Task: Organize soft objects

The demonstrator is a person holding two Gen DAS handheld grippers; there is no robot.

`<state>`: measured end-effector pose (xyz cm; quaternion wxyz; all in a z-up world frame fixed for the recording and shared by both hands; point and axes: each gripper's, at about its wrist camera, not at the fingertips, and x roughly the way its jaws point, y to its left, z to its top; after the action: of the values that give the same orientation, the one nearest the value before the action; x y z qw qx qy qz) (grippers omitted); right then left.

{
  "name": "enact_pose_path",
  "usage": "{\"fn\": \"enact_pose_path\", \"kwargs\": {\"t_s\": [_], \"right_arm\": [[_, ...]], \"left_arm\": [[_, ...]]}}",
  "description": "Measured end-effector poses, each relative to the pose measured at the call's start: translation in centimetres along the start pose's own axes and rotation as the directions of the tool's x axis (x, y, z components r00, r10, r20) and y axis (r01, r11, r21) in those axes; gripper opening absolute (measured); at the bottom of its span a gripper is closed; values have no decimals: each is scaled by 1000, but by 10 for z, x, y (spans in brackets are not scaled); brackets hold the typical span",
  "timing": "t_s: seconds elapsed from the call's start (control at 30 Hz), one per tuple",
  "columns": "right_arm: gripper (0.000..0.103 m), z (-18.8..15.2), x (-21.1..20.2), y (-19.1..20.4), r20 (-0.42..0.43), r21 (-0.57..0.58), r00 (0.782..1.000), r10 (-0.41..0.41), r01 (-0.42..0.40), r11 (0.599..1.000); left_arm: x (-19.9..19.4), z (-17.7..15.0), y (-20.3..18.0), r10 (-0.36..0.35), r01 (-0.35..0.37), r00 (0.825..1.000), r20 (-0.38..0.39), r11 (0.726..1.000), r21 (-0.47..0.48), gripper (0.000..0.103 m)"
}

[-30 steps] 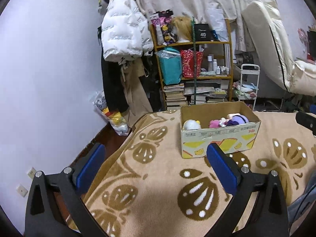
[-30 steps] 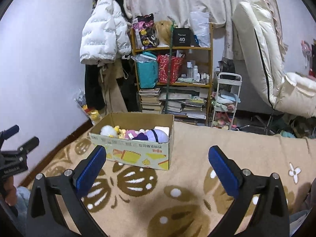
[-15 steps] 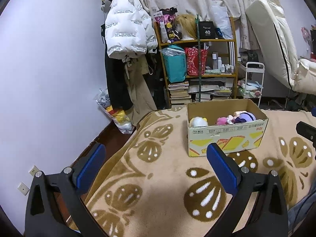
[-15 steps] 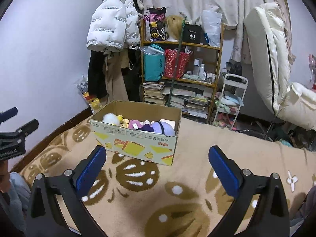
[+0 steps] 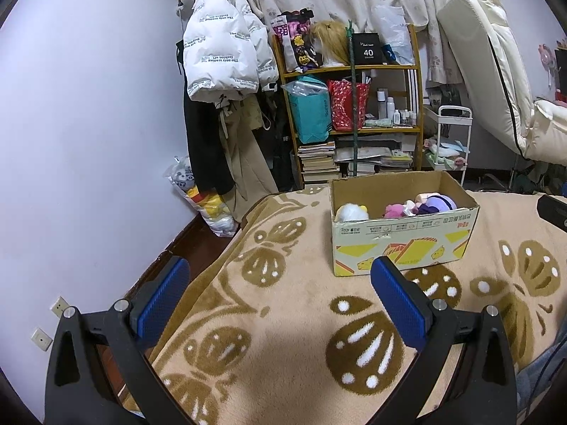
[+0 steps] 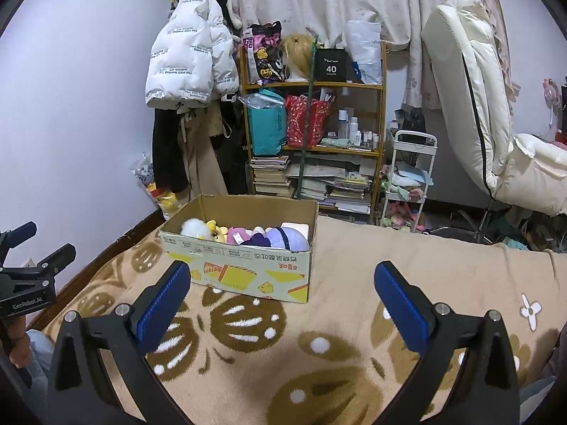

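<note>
A cardboard box [image 5: 404,239] with yellow print stands on a beige blanket with brown butterflies [image 5: 283,318]. It holds several plush toys: a white one [image 5: 349,211], a pink one [image 5: 394,209] and a purple one [image 5: 437,202]. The box also shows in the right wrist view [image 6: 248,272], with the white plush [image 6: 193,227] and the purple plush [image 6: 283,239] inside. My left gripper [image 5: 280,294] is open and empty, in front of the box and to its left. My right gripper [image 6: 281,295] is open and empty, in front of the box and to its right.
A cluttered shelf [image 5: 354,106] with bags and books stands behind the blanket. A white puffer jacket [image 5: 223,60] hangs on the wall. A white trolley [image 6: 407,177] and a cream chair [image 6: 496,124] are at the right. A bag of toys [image 5: 202,198] lies by the wall.
Both grippers have drawn back and risen slightly, so the box sits a little farther and lower in view. Both stay open and empty.
</note>
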<state>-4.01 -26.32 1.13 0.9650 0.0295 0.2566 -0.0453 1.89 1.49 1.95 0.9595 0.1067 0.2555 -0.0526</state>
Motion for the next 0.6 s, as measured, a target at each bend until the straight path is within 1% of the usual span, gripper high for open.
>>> {"fn": "enact_pose_path", "kwargs": {"t_s": [0.6], "right_arm": [[103, 2, 0, -6, -12, 4, 1000, -9, 9, 1000]], "left_arm": [[2, 1, -2, -15, 15, 1000, -7, 1000, 8, 101]]}}
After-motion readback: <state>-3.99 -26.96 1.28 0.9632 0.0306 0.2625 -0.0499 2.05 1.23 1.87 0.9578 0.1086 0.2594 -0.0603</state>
